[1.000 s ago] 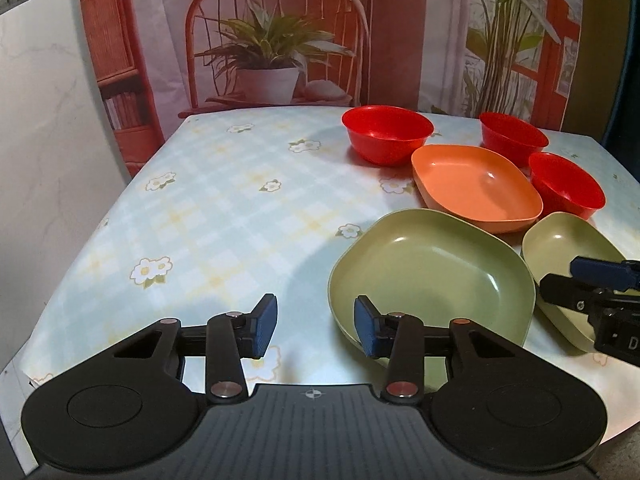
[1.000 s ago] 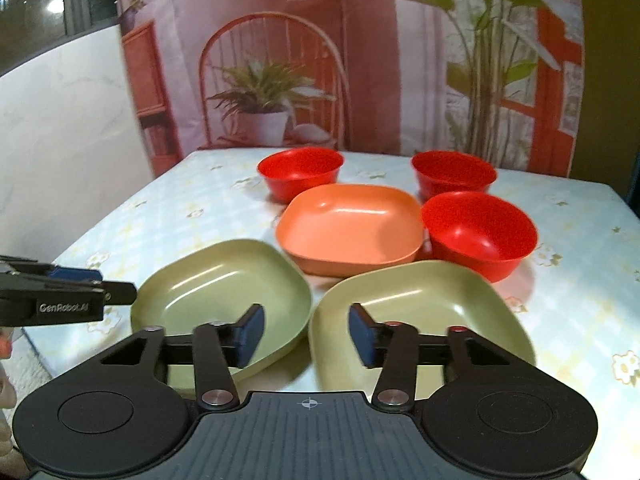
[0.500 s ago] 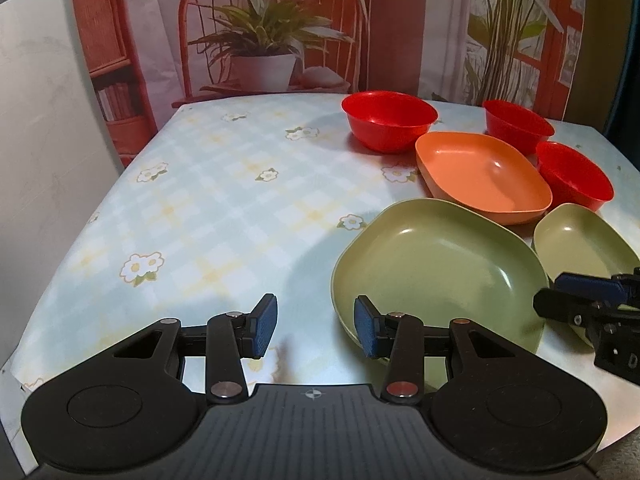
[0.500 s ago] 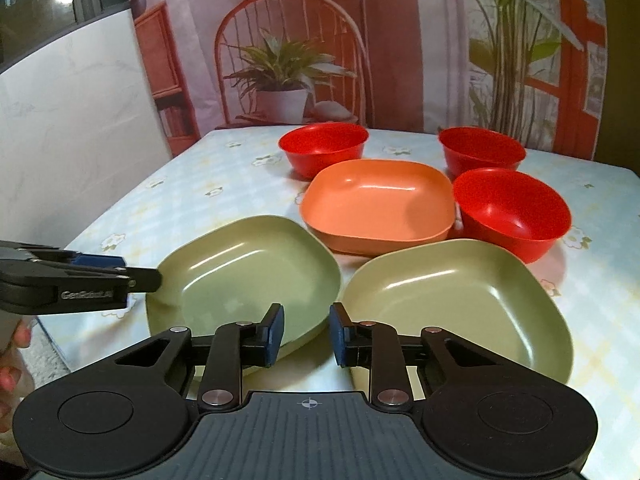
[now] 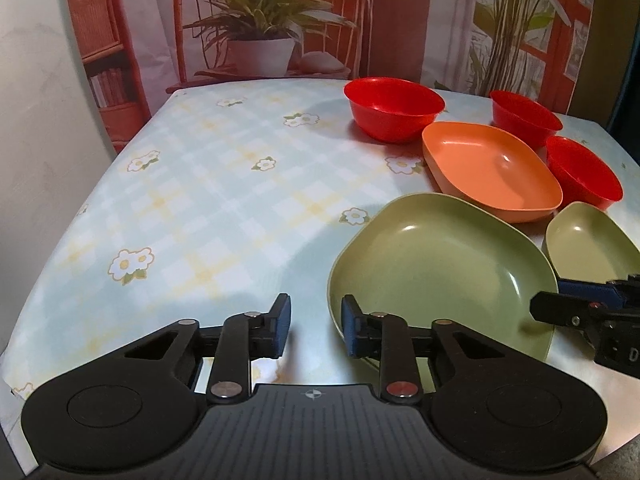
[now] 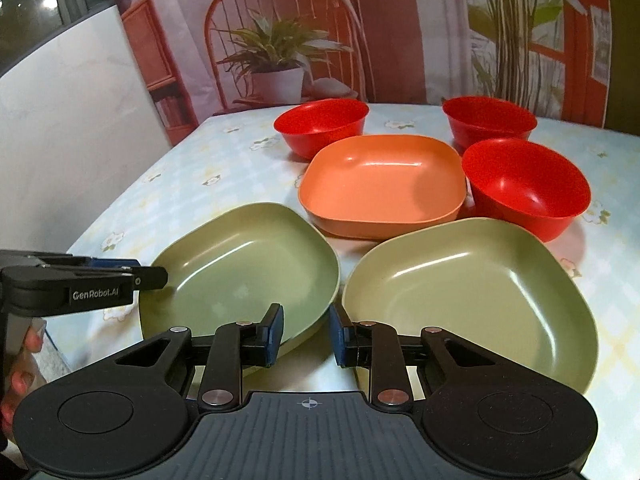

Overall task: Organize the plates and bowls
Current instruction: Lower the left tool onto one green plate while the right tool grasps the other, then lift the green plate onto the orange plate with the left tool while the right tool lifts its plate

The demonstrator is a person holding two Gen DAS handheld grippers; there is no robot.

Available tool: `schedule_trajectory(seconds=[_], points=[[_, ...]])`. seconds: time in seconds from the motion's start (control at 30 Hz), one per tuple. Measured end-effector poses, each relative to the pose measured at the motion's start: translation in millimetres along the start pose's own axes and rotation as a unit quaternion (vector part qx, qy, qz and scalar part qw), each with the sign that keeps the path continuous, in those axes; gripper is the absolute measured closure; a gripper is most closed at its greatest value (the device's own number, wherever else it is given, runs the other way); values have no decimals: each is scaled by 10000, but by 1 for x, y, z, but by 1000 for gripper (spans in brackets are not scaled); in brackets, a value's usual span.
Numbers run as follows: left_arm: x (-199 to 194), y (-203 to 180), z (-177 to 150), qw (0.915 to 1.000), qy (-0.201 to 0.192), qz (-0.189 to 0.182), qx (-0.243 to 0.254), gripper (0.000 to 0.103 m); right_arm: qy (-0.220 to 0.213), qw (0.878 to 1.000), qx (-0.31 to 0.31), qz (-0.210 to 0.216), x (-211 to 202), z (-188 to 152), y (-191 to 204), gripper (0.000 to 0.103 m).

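Two olive green plates lie side by side at the table's near edge: the left one (image 5: 440, 264) (image 6: 240, 264) and the right one (image 5: 592, 244) (image 6: 472, 304). An orange plate (image 5: 492, 172) (image 6: 380, 184) lies behind them. Three red bowls (image 5: 394, 106) (image 5: 524, 114) (image 5: 582, 170) stand around it, also in the right wrist view (image 6: 320, 124) (image 6: 490, 120) (image 6: 524, 188). My left gripper (image 5: 316, 326) is open and empty, by the left green plate's near-left rim. My right gripper (image 6: 306, 334) is open and empty, over the gap between the two green plates.
The table wears a pale blue checked cloth (image 5: 208, 200) with flowers. A white wall (image 5: 36, 128) stands left of it. A backdrop with a chair and potted plant (image 5: 260, 40) hangs behind the far edge.
My right gripper's jaws narrowed half a second ago and have opened wider again; both grippers have eased forward over the near edge. The dishes have not moved.
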State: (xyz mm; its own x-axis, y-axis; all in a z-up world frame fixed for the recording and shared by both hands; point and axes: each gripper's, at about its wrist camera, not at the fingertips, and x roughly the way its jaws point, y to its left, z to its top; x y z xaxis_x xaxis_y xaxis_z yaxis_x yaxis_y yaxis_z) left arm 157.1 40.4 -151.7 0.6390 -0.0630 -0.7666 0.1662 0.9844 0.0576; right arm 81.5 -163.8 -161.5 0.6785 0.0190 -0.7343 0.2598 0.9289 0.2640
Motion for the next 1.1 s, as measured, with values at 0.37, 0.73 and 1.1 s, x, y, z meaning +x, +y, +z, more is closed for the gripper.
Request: schedule_trajectory(seconds=[0.37, 0.73, 1.1], points=[[3, 2, 2, 9998, 164, -124, -56, 87, 179, 9998, 6, 56, 13, 9, -4, 86], [-14, 1, 17, 9999, 102, -37, 43, 87, -2, 9987, 177, 474, 7, 31, -9, 92], [-5, -34, 53, 9985, 191, -367, 345, 86, 70, 9985, 288, 457, 3, 78, -51, 93]])
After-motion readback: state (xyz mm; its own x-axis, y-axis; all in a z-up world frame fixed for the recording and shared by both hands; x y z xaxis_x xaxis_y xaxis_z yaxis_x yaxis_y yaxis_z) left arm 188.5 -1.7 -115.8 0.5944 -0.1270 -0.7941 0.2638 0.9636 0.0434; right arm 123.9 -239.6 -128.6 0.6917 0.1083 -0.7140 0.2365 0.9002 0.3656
